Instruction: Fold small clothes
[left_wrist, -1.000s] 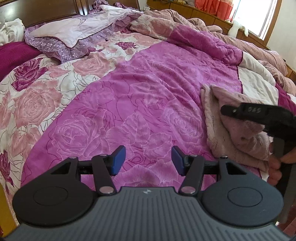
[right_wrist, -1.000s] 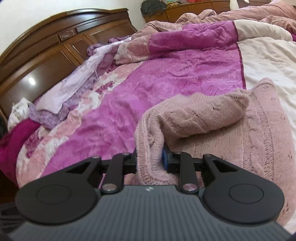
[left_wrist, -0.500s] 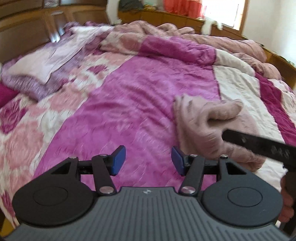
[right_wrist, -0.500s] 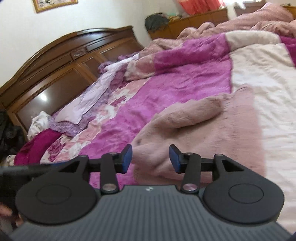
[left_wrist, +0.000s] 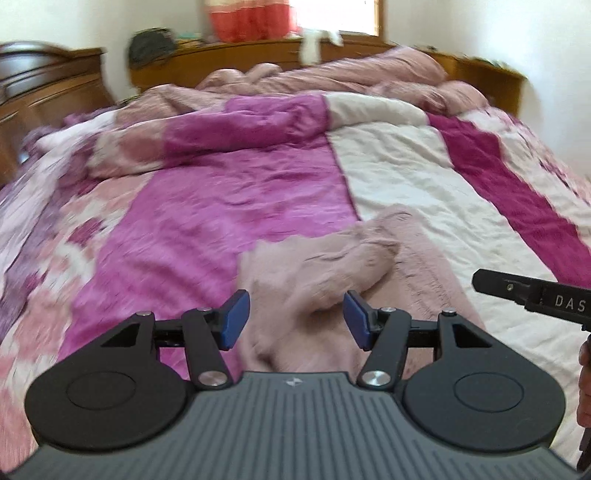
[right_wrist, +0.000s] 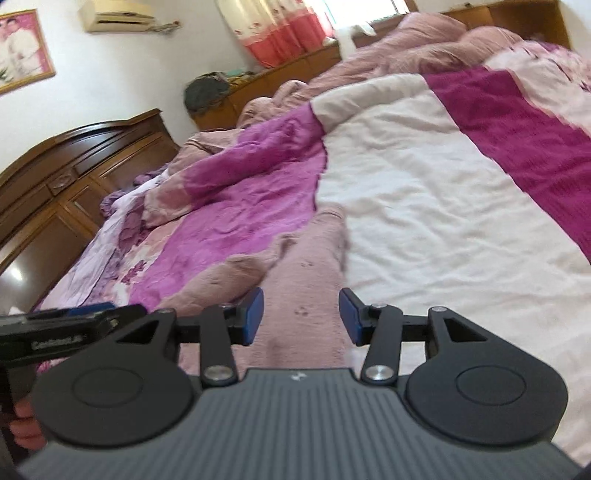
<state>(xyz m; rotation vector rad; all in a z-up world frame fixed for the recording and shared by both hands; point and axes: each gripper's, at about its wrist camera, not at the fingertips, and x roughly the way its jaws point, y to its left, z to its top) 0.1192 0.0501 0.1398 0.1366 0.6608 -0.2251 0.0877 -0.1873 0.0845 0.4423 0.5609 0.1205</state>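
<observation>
Here your left hand-held gripper (left_wrist: 295, 319) hangs wide apart over the pink knit garment (left_wrist: 332, 266). Your right hand-held gripper (right_wrist: 301, 315) gapes wide too, empty. The garment lies folded on the bed (right_wrist: 424, 206).

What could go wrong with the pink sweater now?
1. Both the left gripper and the right gripper are open and hold nothing, so the sweater lies free, and its rolled sleeve might flop open.
2. The quilt underneath is soft and rumpled, so a low pinch might catch it together with the sweater.
3. The grippers sit close together and could bump.
</observation>
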